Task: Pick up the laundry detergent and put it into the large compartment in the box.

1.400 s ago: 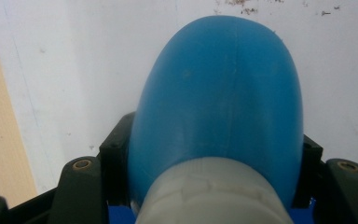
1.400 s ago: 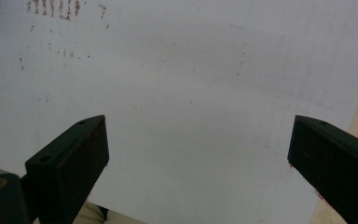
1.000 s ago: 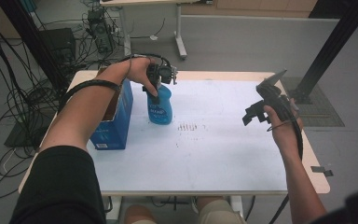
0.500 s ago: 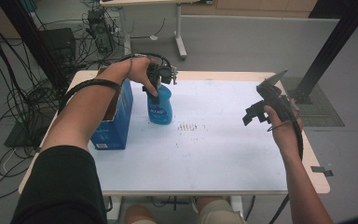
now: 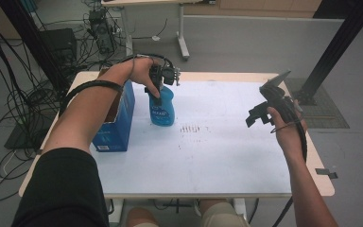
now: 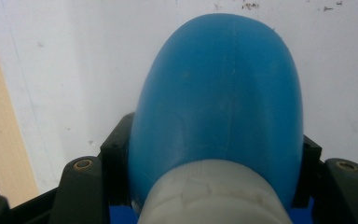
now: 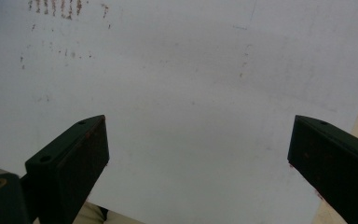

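The blue bottle stands upright near the desk's far edge, just beside the blue box, its neck clamped by the left hand-held gripper. To the bottle's right lies bare desk; there the right hand-held gripper hovers, jaws wide, holding nothing.

On the tabletop, the bottle stands upper left of centre, just right of the box; scuff marks lie right of it.

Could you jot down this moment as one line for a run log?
left gripper: shut on blue bottle, upright beside blue box | right gripper: open, nothing between jaws, above white table
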`<state>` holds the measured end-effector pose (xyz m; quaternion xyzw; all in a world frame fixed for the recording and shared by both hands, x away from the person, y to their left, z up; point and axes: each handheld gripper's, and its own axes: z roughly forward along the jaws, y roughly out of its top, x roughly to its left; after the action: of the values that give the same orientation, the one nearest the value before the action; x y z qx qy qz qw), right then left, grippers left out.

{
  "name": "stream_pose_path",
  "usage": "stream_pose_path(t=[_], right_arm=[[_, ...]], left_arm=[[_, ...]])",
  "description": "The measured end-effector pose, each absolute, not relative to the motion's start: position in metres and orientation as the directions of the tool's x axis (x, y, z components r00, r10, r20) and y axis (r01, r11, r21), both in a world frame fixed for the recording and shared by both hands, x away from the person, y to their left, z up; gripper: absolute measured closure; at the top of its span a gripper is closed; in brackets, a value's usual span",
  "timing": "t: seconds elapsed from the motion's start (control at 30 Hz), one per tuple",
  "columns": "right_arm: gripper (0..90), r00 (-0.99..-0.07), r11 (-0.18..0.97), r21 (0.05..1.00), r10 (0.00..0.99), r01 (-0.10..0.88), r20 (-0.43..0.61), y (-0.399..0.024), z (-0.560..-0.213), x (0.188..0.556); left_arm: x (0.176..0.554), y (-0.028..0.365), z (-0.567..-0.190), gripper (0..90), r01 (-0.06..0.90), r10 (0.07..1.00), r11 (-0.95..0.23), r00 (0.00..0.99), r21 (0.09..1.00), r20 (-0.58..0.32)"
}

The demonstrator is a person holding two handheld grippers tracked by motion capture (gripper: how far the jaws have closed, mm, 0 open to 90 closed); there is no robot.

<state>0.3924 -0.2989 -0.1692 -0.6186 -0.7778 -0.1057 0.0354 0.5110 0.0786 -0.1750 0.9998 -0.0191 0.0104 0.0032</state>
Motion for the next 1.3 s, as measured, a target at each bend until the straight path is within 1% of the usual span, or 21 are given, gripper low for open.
stream_pose_path(t=[1.3], right_arm=[[5.0,-0.241,0.22,0.123,0.953,0.968,0.186,-0.297,-0.1705,0.3927]], left_arm=[[0.5118,0.0796,-0.1751,37.2,-0.031,-0.031,-0.999,0.999,0.01,0.018]])
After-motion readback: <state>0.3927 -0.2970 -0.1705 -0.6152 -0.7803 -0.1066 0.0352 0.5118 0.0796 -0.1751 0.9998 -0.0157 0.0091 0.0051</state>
